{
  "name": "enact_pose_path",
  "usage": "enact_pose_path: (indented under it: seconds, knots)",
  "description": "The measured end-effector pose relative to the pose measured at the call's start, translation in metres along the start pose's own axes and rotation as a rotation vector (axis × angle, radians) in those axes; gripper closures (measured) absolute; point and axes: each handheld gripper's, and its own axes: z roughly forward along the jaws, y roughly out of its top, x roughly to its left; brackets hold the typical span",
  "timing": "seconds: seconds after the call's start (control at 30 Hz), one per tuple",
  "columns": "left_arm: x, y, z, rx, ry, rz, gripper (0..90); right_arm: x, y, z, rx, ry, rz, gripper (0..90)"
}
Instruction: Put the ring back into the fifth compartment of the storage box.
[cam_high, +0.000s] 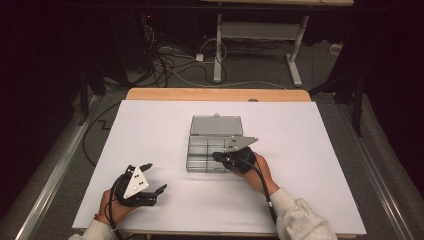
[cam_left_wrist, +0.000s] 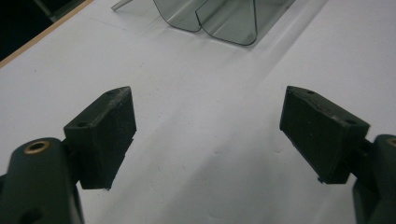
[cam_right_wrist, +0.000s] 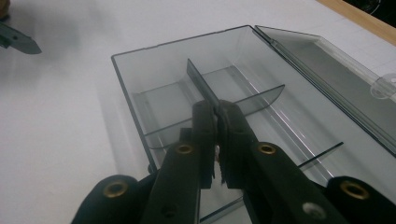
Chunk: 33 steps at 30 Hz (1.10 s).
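Organizer box (cam_high: 214, 150), clear smoky plastic w/ thin rigid walls, sits mid white sheet (cam_high: 150, 130), lid (cam_high: 216, 125) flipped open flat on its far side. All positions below are rel. to that box.

Right gripper (cam_high: 216, 156) is over the box's near-right part, reaching in from the person's side. In the right gripper view its jaws are pressed together on the top edge of a thin upright divider (cam_right_wrist: 201, 84), a flat translucent strip running across the tray (cam_right_wrist: 128, 88) interior. Prob. pinched at the upper edge bc that's the only part standing free of the slots; a narrow grip suits a piece this thin. Whether it's being pulled out or seated, can't tell. A second, curved-end divider (cam_right_wrist: 261, 98) crosses just beyond the jaws.

Left gripper (cam_high: 155, 177) is near-left of the box, well apart, low over the sheet, jaws spread wide w/ nothing between. Likely parked clear so it doesn't crowd the working side. Pads (cam_left_wrist: 106, 135) look matte black, blocky, slightly grainy. Left gripper view catches two rounded box corners (cam_left_wrist: 229, 28) ahead.

Table edge (cam_high: 215, 94) beyond the box is pale wood.
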Motion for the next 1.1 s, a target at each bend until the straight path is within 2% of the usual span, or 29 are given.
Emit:
enact_pose_path:
  seconds: [0.3,0.53,0.7,0.87,0.97,1.1]
  knots:
    - [-0.002,0.001,-0.001,-0.005,0.009,0.002,17.9,0.0,-0.005,0.002,-0.002,0.003,0.021,86.3]
    - [-0.001,0.001,-0.001,-0.022,-0.019,-0.009,18.3,0.0,-0.006,0.003,-0.008,0.001,0.024,85.9]
    - [-0.001,0.001,-0.001,-0.019,-0.019,-0.011,18.3,-0.001,-0.007,0.001,-0.021,-0.011,0.027,83.8]
    - [0.0,0.002,-0.004,-0.057,-0.011,-0.024,19.9,-0.002,-0.005,-0.005,-0.038,-0.046,0.008,79.9]
    - [0.0,0.001,-0.004,-0.047,-0.012,-0.022,19.9,-0.001,-0.003,-0.009,-0.045,-0.072,-0.019,77.5]
    - [-0.001,0.002,-0.003,-0.035,-0.012,-0.016,19.9,0.001,-0.001,-0.014,-0.049,-0.074,-0.038,75.5]
